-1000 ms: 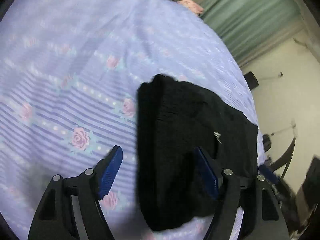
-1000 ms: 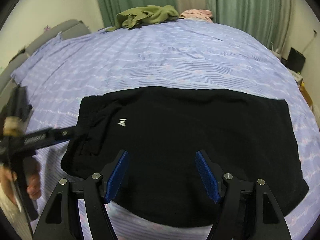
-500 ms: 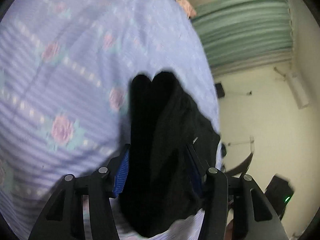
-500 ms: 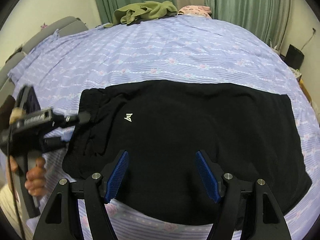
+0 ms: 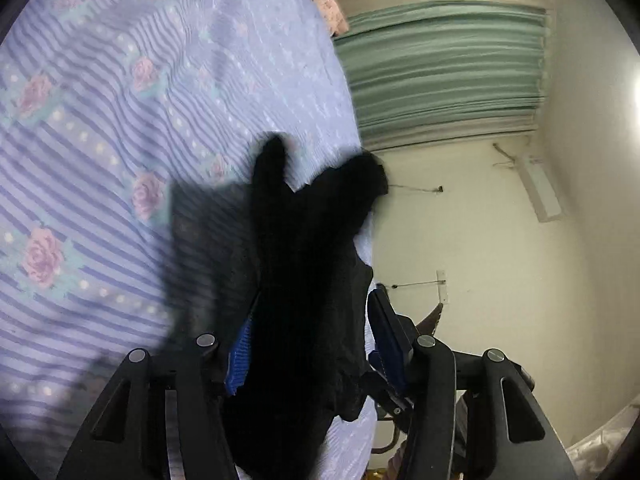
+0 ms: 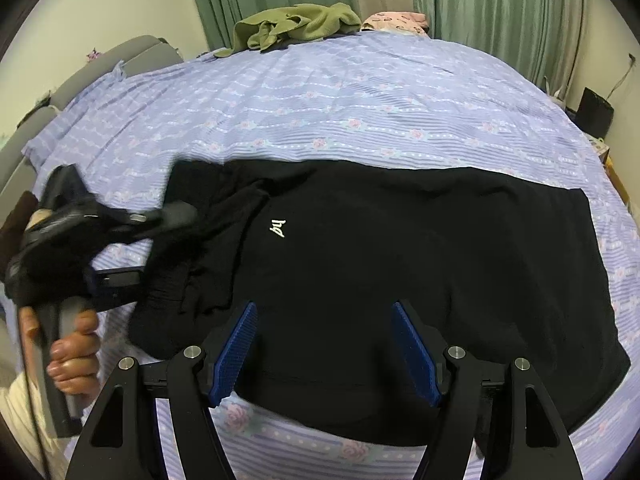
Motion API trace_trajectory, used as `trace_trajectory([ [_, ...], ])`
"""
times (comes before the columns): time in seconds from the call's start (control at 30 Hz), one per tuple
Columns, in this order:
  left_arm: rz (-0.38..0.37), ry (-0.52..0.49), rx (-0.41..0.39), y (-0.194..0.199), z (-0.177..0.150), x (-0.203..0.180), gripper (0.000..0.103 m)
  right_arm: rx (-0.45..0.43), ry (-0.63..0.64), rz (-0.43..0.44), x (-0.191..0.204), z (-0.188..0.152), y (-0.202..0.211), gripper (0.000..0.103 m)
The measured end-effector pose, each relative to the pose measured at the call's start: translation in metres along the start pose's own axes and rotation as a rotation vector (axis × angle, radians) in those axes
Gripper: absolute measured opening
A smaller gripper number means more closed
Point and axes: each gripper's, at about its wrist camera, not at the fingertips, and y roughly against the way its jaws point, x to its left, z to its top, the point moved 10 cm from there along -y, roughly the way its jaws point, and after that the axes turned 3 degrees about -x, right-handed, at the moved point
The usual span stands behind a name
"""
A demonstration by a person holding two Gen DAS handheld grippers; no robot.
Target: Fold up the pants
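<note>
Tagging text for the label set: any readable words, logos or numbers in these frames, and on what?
One small white mark on the black pants, near the waist end: it looks like "hq" turned sideways, a stylised logo, so the reading is uncertain.
In the left wrist view it is hidden.
No other text is visible.

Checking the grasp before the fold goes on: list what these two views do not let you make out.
- Left gripper pads, left wrist view: the bunched black pants cover most of both.
- Left gripper, right wrist view: motion blur smears its tips at the waistband.
- White logo, right wrist view: too small to read.
- Pants' near hem, right wrist view: partly behind the open right gripper.
- Green garment: crumpled, type unclear.
</note>
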Motion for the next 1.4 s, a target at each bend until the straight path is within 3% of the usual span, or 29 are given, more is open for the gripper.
trace_trajectory([
  [0.07, 0.088, 0.049, 0.022, -0.009, -0.002, 0.021, 0.051, -0.002, 0.007, 0.0, 0.003, 0.002, -0.001, 0.07],
  [0.13, 0.167, 0.072, 0.052, -0.019, -0.007, 0.036, 0.044, -0.008, 0.019, 0.0, 0.007, 0.004, -0.001, 0.07],
  [0.2, 0.227, 0.036, 0.053, -0.02, -0.007, 0.034, 0.032, -0.015, 0.032, -0.002, 0.009, 0.005, 0.0, 0.07],
  [0.3, 0.308, -0.002, 0.024, -0.019, 0.0, 0.022, 0.022, -0.015, 0.036, -0.007, 0.007, 0.004, 0.002, 0.07],
  [0.43, 0.41, -0.167, -0.066, 0.01, 0.013, -0.014, 0.021, -0.008, 0.017, 0.003, 0.003, 0.004, 0.006, 0.07],
  [0.5, 0.521, -0.216, -0.098, 0.024, 0.025, -0.005, 0.021, -0.024, 0.011, 0.003, 0.003, 0.008, 0.01, 0.07],
  [0.57, 0.619, -0.22, -0.046, 0.021, 0.03, 0.019, 0.021, -0.031, 0.006, -0.002, 0.002, 0.01, 0.01, 0.07],
  [0.7, 0.699, -0.311, 0.014, 0.018, 0.024, 0.023, 0.022, -0.028, 0.025, -0.018, 0.001, 0.009, 0.007, 0.07],
  [0.77, 0.711, -0.307, 0.018, 0.017, 0.022, 0.018, 0.024, -0.034, 0.025, -0.033, -0.003, 0.007, 0.009, 0.07],
  [0.9, 0.8, -0.383, 0.034, 0.004, 0.019, 0.008, 0.036, -0.026, 0.019, -0.093, -0.022, 0.002, 0.012, 0.07],
  [0.97, 0.843, -0.416, 0.053, 0.003, 0.021, 0.027, 0.043, -0.032, 0.001, -0.13, -0.038, 0.0, 0.017, 0.07],
  [1.03, 0.874, -0.458, 0.066, 0.006, 0.014, 0.032, 0.052, -0.048, -0.013, -0.192, -0.057, -0.001, 0.024, 0.07],
  [1.07, 0.894, -0.477, 0.069, 0.009, 0.01, 0.034, 0.063, -0.068, -0.024, -0.246, -0.071, -0.001, 0.031, 0.07],
  [1.1, 0.971, -0.518, 0.06, 0.011, 0.007, 0.032, 0.065, -0.091, -0.04, -0.305, -0.087, -0.001, 0.04, 0.07],
  [1.17, 1.118, -0.616, 0.004, 0.016, 0.009, 0.026, 0.071, -0.118, -0.079, -0.406, -0.114, -0.004, 0.057, 0.07],
  [1.2, 1.252, -0.719, -0.067, 0.024, 0.01, 0.011, 0.082, -0.125, -0.093, -0.436, -0.123, -0.005, 0.063, 0.07],
  [1.27, 1.414, -0.875, -0.216, 0.036, 0.01, -0.026, 0.084, -0.14, -0.14, -0.481, -0.148, -0.008, 0.08, 0.07],
  [1.33, 1.503, -0.977, -0.342, 0.043, 0.005, -0.065, 0.089, -0.144, -0.174, -0.483, -0.162, -0.011, 0.089, 0.07],
  [1.4, 1.467, -1.02, -0.39, 0.038, -0.005, -0.096, 0.097, -0.152, -0.212, -0.493, -0.183, -0.017, 0.102, 0.07],
])
